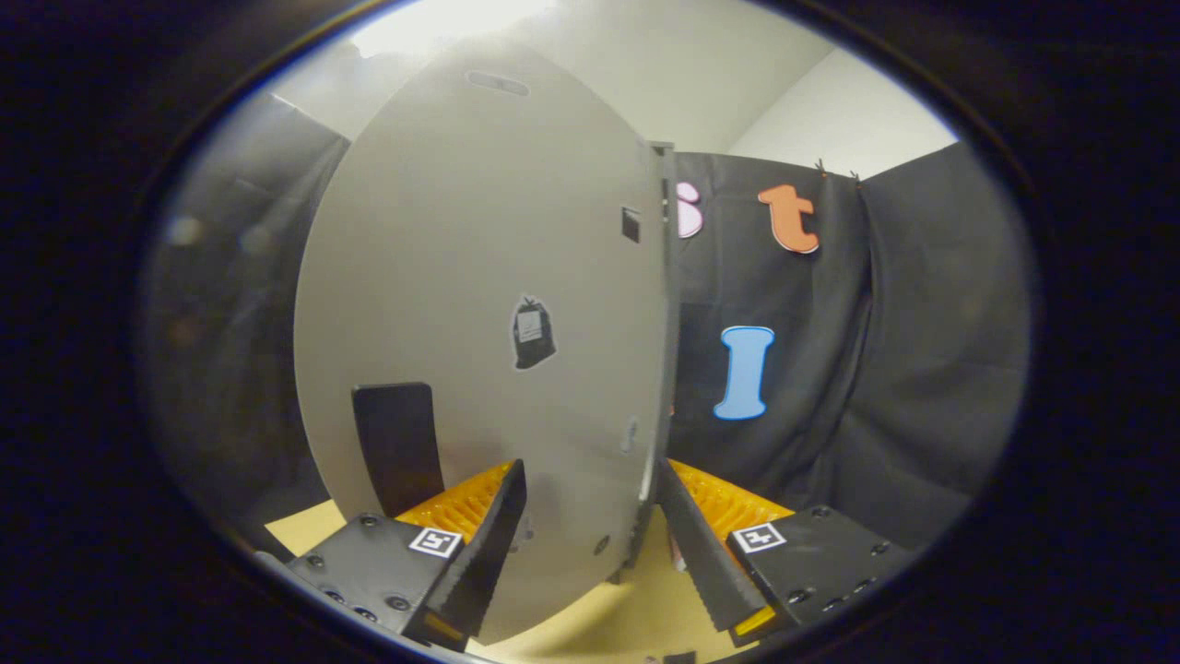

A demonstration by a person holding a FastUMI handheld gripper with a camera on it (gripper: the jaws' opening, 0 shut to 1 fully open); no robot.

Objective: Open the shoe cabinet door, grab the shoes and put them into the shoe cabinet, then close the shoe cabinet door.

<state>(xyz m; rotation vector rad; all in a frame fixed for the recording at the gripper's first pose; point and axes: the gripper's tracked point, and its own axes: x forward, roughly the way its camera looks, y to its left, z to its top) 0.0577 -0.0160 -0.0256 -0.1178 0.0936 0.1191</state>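
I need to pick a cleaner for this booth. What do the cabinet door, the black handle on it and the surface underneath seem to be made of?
Cabinet door: probably painted or laminated board, matte grey, with a flat even face and a thin edge. Black handle: looks like smooth plastic or coated metal; I cannot tell which. Surface underneath: pale yellowish, possibly wood or laminate. The gripper has its jaws open, one on either side of the door's edge.

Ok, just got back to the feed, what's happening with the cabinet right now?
The hand-held claw is right up against the grey shoe cabinet door, its two fingers spread open with the door's lower edge between them. Neither finger looks to be pressing on the door, so nothing is gripped. A dark handle-like piece sits low on the door, beside one finger. The door's edge faces the black booth wall. Whether the door is opening or closing can't be told.
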